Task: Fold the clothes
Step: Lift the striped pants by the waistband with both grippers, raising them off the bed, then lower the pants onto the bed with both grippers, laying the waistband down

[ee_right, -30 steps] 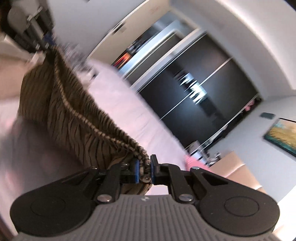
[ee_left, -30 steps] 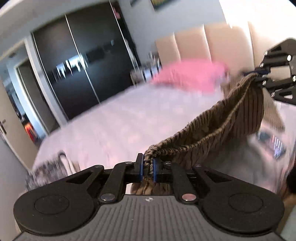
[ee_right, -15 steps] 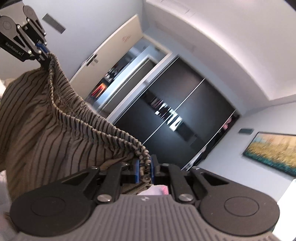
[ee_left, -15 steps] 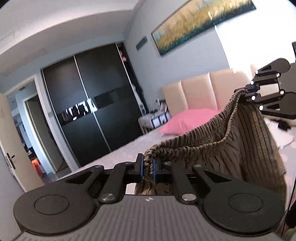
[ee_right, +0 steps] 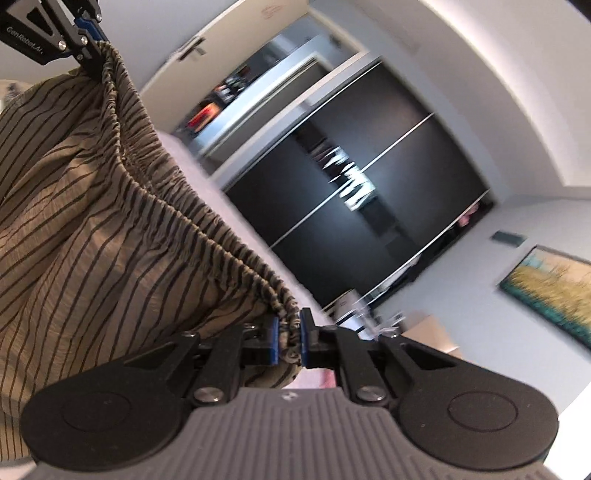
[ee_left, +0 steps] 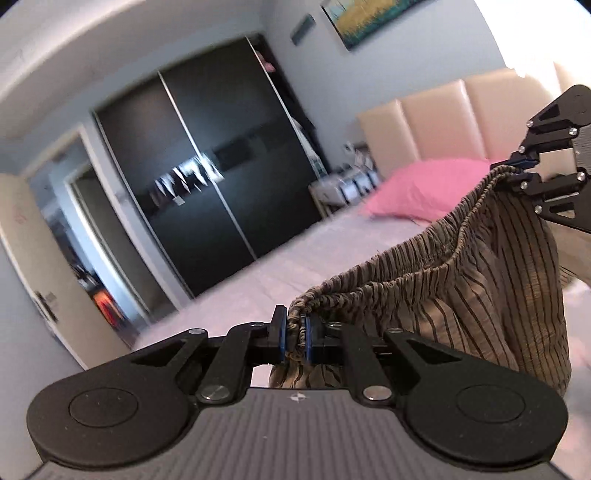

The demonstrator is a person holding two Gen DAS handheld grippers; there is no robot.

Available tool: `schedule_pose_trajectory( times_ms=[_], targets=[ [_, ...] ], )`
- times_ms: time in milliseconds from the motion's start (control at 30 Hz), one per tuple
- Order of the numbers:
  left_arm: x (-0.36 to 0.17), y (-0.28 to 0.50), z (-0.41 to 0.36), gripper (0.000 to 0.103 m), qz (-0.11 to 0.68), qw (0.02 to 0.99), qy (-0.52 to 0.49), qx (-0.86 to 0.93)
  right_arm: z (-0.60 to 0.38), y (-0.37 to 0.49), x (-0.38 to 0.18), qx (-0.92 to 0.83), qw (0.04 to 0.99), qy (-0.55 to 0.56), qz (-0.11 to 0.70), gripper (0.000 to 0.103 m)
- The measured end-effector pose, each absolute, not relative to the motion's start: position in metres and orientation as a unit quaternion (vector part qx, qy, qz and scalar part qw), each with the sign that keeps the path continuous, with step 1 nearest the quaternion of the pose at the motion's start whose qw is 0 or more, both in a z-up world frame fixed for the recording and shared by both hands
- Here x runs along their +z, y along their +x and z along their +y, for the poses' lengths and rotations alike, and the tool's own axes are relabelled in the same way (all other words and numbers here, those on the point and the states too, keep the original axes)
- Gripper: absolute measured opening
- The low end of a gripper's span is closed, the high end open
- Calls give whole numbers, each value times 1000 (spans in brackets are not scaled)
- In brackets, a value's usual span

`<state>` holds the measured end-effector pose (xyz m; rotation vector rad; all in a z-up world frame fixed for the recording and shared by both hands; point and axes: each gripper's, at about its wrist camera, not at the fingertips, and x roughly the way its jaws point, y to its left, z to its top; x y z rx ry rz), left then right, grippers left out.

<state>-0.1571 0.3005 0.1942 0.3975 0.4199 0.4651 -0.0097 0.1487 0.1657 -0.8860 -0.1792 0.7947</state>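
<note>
Brown striped shorts (ee_left: 480,280) with a gathered elastic waistband hang in the air between my two grippers, above the bed (ee_left: 258,295). My left gripper (ee_left: 294,338) is shut on one end of the waistband. My right gripper (ee_right: 288,341) is shut on the other end, and it also shows at the right edge of the left wrist view, right gripper (ee_left: 517,170). In the right wrist view the shorts (ee_right: 92,229) fill the left half and the left gripper (ee_right: 86,33) pinches the waistband at top left. The lower part of the shorts is hidden below the frames.
A pink pillow (ee_left: 424,188) lies at the head of the bed against a beige padded headboard (ee_left: 436,122). A dark sliding wardrobe (ee_left: 207,192) stands across the room, with an open door (ee_left: 55,277) to its left. A painting (ee_right: 550,291) hangs on the wall.
Both grippers have lifted the shorts up off the bed and kept their grip. The views swung upward, then tipped back down a little, so the bed shows again below.
</note>
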Motion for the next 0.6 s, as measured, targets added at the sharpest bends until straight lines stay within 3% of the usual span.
schedule_pose_trajectory(
  times_ms=[133, 233, 400, 600],
  targets=[
    [211, -161, 300, 8, 130, 935, 210, 255, 147, -11, 188, 350, 844, -380, -144, 12],
    [207, -168, 296, 8, 119, 935, 230, 241, 134, -14, 186, 363, 836, -383, -148, 12],
    [151, -184, 286, 8, 187, 932, 245, 190, 105, -25, 140, 405, 807, -416, -106, 12],
    [29, -223, 261, 8, 310, 913, 237, 115, 66, -60, 29, 473, 758, -449, -6, 12]
  ],
)
